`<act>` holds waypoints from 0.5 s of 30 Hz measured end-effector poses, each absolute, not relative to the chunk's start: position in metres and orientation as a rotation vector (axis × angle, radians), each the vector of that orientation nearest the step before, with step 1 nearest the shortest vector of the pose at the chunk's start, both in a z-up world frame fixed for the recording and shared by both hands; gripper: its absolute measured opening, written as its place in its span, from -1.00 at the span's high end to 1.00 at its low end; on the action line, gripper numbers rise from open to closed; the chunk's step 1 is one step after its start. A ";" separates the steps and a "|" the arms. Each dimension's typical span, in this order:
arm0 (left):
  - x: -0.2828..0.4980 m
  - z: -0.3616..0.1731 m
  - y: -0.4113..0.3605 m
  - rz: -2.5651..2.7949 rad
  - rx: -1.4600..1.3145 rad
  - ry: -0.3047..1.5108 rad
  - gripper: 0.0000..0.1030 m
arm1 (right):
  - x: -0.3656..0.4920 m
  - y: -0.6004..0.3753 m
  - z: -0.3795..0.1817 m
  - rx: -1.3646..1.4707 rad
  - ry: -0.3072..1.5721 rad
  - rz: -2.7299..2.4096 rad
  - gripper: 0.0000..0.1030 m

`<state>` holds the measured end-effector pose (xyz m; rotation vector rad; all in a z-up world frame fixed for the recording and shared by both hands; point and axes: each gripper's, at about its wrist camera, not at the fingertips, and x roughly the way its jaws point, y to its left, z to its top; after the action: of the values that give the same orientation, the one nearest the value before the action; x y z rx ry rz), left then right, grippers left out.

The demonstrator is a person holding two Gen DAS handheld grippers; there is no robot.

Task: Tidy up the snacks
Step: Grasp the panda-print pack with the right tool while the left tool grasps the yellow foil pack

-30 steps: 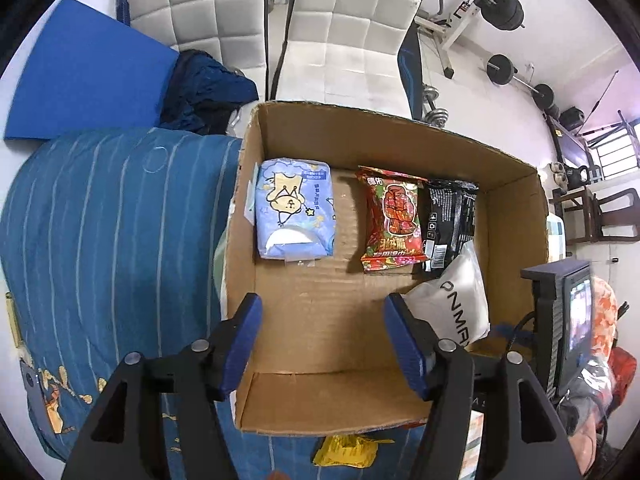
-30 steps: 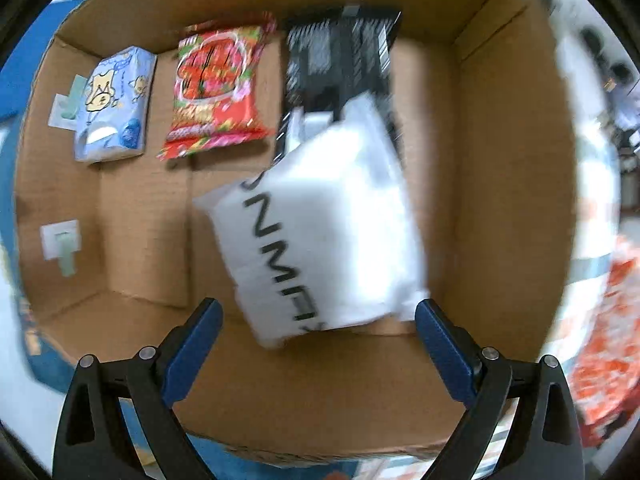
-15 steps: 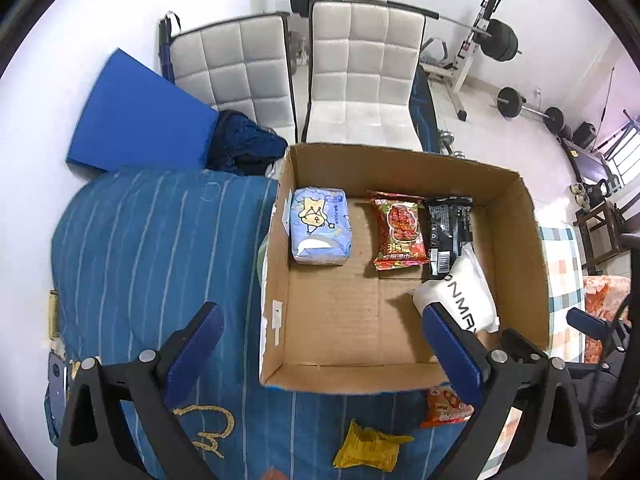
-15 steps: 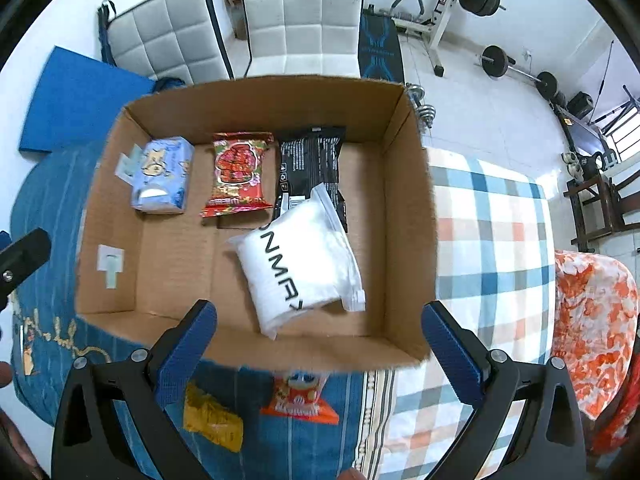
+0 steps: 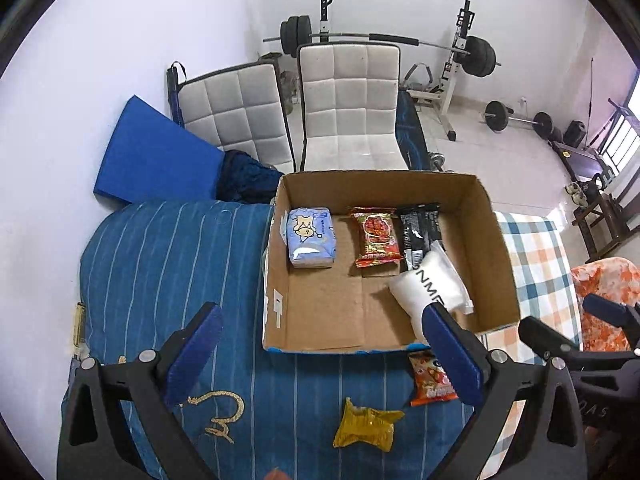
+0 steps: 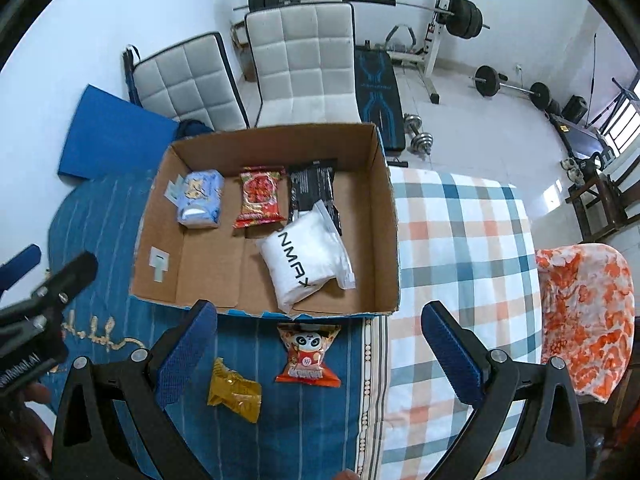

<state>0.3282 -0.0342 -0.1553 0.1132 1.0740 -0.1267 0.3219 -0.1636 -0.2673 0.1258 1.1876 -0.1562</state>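
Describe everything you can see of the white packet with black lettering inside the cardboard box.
The white packet is a soft, puffy plastic pouch with black capital letters along one side and a clear sealed edge. It lies tilted on the floor of the cardboard box, toward the near right corner, its upper end overlapping the black packet. No gripper touches it.

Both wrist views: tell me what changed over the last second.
Both grippers pulled up and back from the brown cardboard box; the left gripper opened wider, and the right gripper stayed open, holding nothing. The white plastic pouch, blue tissue pack, red snack packet and black packet kept their places in the box.
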 end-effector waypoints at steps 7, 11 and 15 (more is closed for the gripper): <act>0.304 -0.133 -0.038 -0.137 0.120 1.035 -0.97 | 0.302 -0.168 -0.242 0.158 1.146 -0.141 -1.00; 0.296 -0.128 -0.038 -0.136 0.129 1.018 -0.97 | 0.297 -0.172 -0.253 0.151 1.178 -0.135 -1.00; 0.293 -0.150 -0.038 -0.119 0.152 1.072 -0.97 | 0.294 -0.181 -0.301 0.174 1.296 -0.126 -1.00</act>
<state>0.2933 -0.0383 -0.1501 0.1524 1.0715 -0.1190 0.2939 -0.1813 -0.3008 0.1737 1.2958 -0.1264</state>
